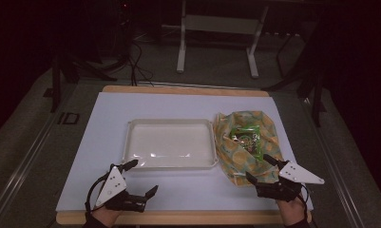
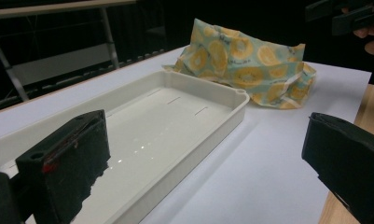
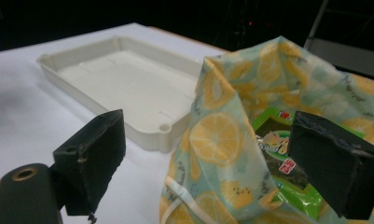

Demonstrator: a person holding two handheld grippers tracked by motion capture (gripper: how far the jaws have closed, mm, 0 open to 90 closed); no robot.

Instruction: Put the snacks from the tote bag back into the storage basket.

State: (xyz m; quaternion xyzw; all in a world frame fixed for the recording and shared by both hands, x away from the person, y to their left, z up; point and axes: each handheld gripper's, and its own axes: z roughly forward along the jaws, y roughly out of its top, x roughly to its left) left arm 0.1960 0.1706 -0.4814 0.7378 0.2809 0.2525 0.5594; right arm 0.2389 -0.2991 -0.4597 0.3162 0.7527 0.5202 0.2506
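Hovering over the white tabletop (image 1: 107, 123), the left tongs (image 1: 143, 178) gape by the shallow white plastic tray (image 1: 131, 142). Their view shows the tray (image 2: 212, 135) beside them. The right tongs (image 3: 212, 163) stand apart around the lemon-print cloth bag (image 3: 222, 135) with its green snack packet (image 3: 296, 186).

The cloth bag (image 1: 247, 145) folds over most of the green packet (image 1: 245, 137), whose print is too small to read. The tray's (image 2: 184, 88) near end runs off the left gripper view's bottom edge.
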